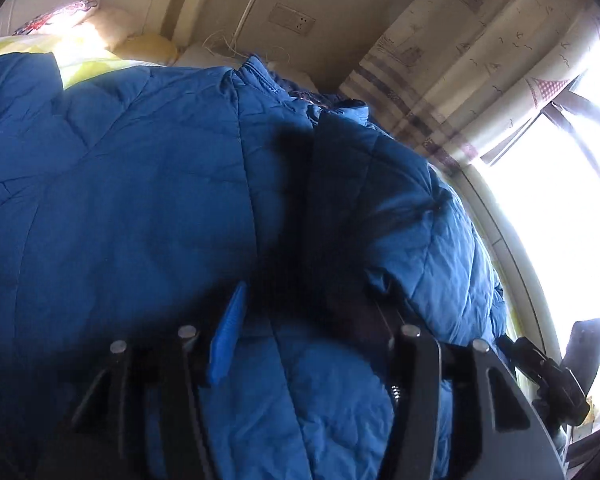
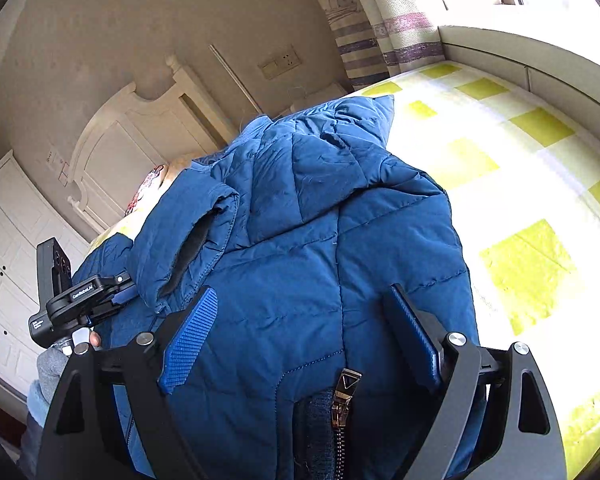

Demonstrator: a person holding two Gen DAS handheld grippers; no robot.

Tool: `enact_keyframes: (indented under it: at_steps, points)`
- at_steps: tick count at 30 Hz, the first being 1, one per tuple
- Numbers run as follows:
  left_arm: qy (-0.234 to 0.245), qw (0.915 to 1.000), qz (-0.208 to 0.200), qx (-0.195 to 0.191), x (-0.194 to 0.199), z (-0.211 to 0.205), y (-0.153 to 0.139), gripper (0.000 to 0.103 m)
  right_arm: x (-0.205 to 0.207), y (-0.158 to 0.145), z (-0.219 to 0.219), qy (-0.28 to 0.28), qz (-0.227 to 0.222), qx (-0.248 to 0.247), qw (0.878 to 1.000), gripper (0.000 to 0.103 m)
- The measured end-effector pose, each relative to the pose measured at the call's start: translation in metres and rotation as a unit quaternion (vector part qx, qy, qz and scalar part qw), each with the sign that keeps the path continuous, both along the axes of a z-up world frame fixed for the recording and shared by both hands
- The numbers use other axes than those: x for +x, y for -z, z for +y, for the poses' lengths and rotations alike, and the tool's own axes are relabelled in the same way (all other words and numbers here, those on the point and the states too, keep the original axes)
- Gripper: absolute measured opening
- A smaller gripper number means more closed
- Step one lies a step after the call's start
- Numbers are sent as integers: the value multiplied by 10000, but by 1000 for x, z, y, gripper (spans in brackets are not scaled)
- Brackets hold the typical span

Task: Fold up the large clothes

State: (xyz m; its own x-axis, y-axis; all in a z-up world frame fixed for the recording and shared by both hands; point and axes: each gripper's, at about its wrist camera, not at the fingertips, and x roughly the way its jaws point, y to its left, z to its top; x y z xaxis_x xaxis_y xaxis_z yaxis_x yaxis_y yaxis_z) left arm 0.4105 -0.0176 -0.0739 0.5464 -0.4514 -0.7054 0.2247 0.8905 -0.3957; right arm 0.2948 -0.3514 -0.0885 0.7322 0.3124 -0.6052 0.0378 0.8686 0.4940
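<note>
Sunlit yellow-checked bed sheet carries your puffy blue quilted jacket. Both the left gripper and right gripper have jaws spread wide, holding nothing. Pinch only the slippery outer shell and the padding may slide free mid-fold.

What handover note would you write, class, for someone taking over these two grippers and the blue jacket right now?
Left gripper: open, over the jacket, holding nothing.
Right gripper: open, jaws either side of the jacket's zip end, not clamped.
Jacket: lies bunched on the checked bed cover, hood toward the headboard.
Done: one sleeve seems folded in.
Left: likely grip the hem, fold it over, smooth flat.
</note>
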Motion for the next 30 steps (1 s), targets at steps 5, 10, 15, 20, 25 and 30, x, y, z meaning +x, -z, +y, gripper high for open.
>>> enact_keyframes:
  at_steps: [5, 10, 15, 20, 25, 30]
  points:
    - [1272, 9296, -1981, 2835, -66, -64, -37, 69, 2, 1, -1, 11, 19, -12, 10000, 83]
    - [2663, 7625, -3187, 4962, -106, -145, -6, 71, 0, 1, -2, 69, 33, 9, 10000, 83]
    - [3464, 6725, -3356, 5614, -96, -180, 30, 37, 0, 2, -4, 140, 52, 21, 9999, 84]
    - [2918, 8319, -2849, 3763, -57, -161, -25, 10, -1, 2, -2, 147, 79, -48, 9998, 84]
    - [210, 9846, -1569, -739, 29, 7, -83, 9, 0, 2, -1, 141, 87, -46, 9999, 84]
    - [-1001, 9870, -638, -1084, 34, 96, -31, 7, 1, 2, -2, 134, 80, -17, 9999, 84]
